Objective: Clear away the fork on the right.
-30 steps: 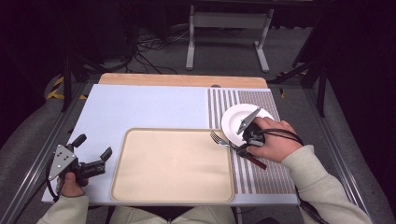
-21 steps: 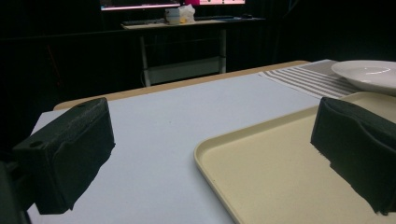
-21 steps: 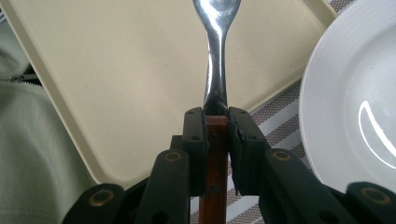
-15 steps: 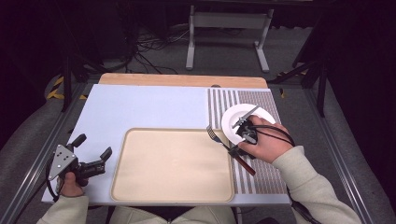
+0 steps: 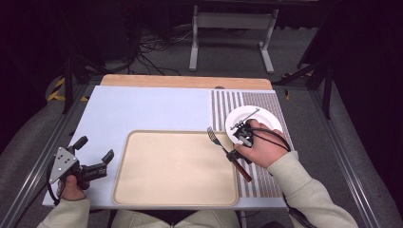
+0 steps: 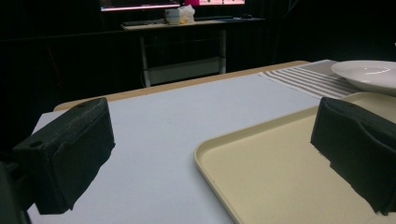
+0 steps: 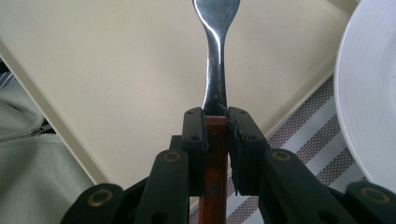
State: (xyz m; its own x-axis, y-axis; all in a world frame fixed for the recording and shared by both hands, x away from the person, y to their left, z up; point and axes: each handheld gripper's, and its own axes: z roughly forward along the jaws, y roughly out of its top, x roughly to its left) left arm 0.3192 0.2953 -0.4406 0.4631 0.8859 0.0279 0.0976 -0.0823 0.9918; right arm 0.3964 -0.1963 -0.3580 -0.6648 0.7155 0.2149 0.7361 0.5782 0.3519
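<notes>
The fork (image 7: pixel 215 60) is clamped by its wooden handle in the right hand-held gripper (image 7: pixel 216 123) over the tray's (image 5: pixel 142 190) right edge, not yet set down, while the left hand-held gripper (image 5: pixel 92 156) is held wide and empty.

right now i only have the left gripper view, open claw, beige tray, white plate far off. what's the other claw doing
Observer: The right claw is shut on a wood-handled steel fork, gripping the handle just behind the metal neck.
Operator: where's that fork pointing
Observer: In the high view its tines reach over the right edge of the beige plastic tray, pointing away from the round white plate.
Operator: and where does my left claw sit from above
Observer: The left claw is over the pale blue table top, left of the tray and apart from it.
</notes>
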